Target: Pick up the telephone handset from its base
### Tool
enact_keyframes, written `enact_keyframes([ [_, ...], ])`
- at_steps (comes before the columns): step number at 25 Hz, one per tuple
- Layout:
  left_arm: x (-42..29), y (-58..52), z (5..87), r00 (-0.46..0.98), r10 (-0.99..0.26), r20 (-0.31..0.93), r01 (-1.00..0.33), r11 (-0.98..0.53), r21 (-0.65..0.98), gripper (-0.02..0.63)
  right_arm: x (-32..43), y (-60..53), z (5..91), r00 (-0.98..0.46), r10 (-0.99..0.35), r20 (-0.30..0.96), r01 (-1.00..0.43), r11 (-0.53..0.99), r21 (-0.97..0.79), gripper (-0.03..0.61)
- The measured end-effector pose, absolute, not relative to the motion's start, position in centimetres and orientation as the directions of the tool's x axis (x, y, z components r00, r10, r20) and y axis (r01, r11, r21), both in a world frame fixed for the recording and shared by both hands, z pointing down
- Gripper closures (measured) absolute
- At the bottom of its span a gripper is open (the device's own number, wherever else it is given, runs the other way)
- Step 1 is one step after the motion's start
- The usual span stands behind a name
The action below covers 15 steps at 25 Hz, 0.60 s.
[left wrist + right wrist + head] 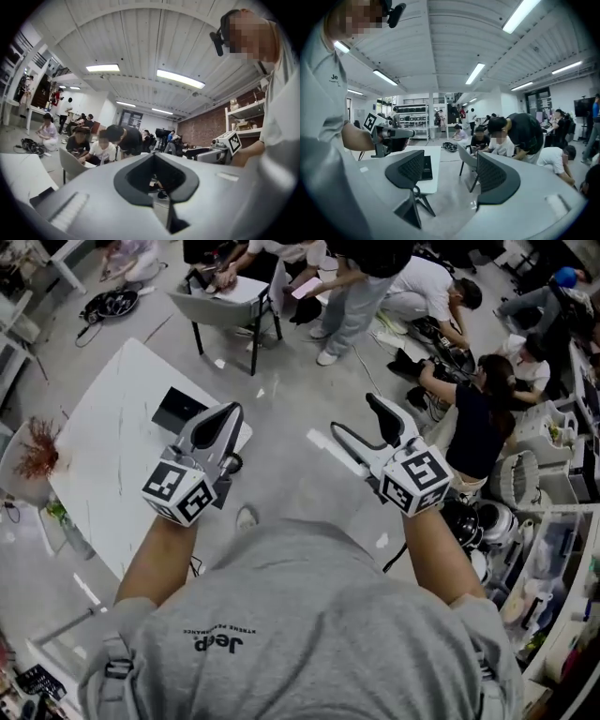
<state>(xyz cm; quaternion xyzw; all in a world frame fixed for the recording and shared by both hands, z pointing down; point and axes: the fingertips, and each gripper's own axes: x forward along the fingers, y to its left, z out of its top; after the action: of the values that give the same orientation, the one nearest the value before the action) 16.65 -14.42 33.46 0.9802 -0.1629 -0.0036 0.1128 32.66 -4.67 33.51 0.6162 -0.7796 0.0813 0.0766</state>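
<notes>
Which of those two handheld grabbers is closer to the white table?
The left. The left gripper hangs over a corner of the white table, while the right gripper is off to the side of it, over the floor.

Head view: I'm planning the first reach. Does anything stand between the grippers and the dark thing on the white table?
Nothing visible does. The dark flat object lies on the white table; whether it is the telephone cannot be told. The left gripper, shut, hangs close by it; the right gripper, open, over the floor.
</notes>
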Motion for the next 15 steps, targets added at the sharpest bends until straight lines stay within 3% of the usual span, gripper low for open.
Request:
enact_keyframes([
  [8,1.1,-20.8,37.8,0.81,-0.58,0.086,-0.581,-0.775,0.249,0.557,17.0,-18.7,38.0,-0.498,-0.8,0.334,-0.854,0.52,-0.027,0.235],
  [15,-9.5,-23.0,41.7,0.69,-0.713,0.127,-0.716,-0.647,0.261,0.557,5.2,-25.8,46.4,-0.574,-0.664,0.479,-0.757,0.653,-0.003,0.235],
])
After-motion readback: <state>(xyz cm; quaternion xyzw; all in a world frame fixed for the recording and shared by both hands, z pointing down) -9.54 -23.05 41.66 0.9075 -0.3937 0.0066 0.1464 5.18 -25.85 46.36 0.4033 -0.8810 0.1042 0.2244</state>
